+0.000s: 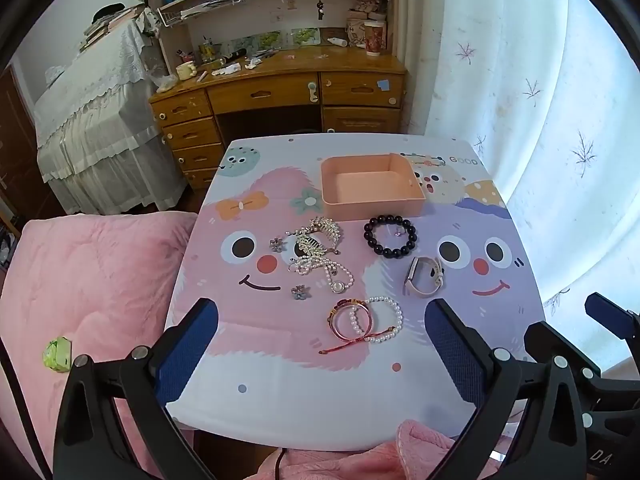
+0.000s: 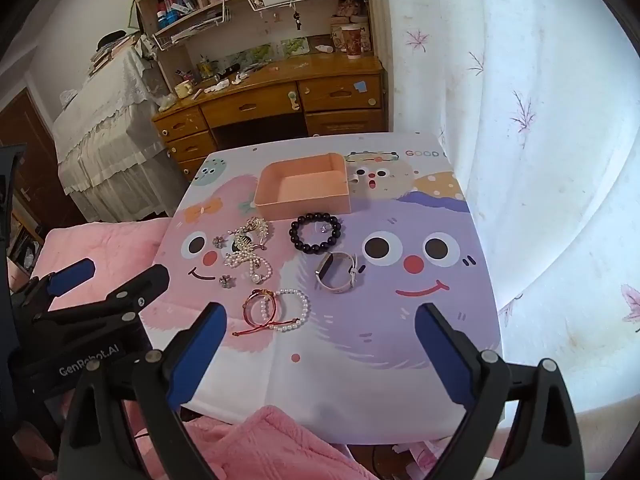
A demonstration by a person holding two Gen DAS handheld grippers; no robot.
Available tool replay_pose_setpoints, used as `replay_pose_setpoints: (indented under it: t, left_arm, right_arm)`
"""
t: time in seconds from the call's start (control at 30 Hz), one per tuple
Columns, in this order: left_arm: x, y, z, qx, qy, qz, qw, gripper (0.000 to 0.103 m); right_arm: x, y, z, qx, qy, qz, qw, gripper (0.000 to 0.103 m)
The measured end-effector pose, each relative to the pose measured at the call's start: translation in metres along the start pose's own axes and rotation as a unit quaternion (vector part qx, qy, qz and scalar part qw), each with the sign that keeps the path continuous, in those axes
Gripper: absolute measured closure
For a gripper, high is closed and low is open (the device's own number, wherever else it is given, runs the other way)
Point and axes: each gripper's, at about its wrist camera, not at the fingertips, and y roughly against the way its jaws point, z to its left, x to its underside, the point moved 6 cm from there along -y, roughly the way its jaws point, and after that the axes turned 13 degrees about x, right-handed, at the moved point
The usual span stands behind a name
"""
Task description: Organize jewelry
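Note:
An empty peach box [image 1: 372,190] [image 2: 303,191] stands at the far middle of the small cartoon-print table [image 1: 280,392] [image 2: 340,380]. In front of it lie a dark bead bracelet [image 1: 390,236] [image 2: 316,233], a white watch [image 1: 424,282] [image 2: 339,271], a gold comb with tangled pearl necklace [image 1: 320,256] [image 2: 250,252], two small flower earrings [image 1: 300,292] [image 2: 227,281], and a red-gold bangle with a pearl bracelet [image 1: 366,320] [image 2: 276,310]. My left gripper [image 1: 320,324] and right gripper [image 2: 320,326] both hover open above the table's near edge, nothing between their fingers.
A pink quilt [image 1: 88,288] covers the bed left of the table. A wooden desk [image 1: 280,92] with shelves stands behind, a white curtain [image 1: 540,120] on the right. Pink fleece [image 2: 260,444] lies under the near edge. A small green packet [image 1: 58,354] rests on the quilt.

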Motion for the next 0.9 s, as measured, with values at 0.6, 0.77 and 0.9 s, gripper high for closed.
replay_pose_setpoints:
  t: [0.6, 0.77, 0.9]
  left_arm:
    - [-0.0025, -0.0028, -0.0017, 0.003, -0.006, 0.010, 0.9999, 0.001]
    - [0.0018, 0.0002, -0.0042, 0.005, -0.008, 0.010, 0.9999, 0.001]
    - [0.0023, 0.0013, -0.0040, 0.007, -0.006, 0.009, 0.9999, 0.001]
  right_arm:
    - [0.0017, 0.0033, 0.0041, -0.008, -0.001, 0.001, 1.000, 0.007]
    - [0.0006, 0.0003, 0.0023, -0.010, 0.000, 0.000, 1.000, 0.007]
    - [0.0023, 0.0040, 0.0062, -0.011, 0.000, 0.000, 1.000, 0.007]
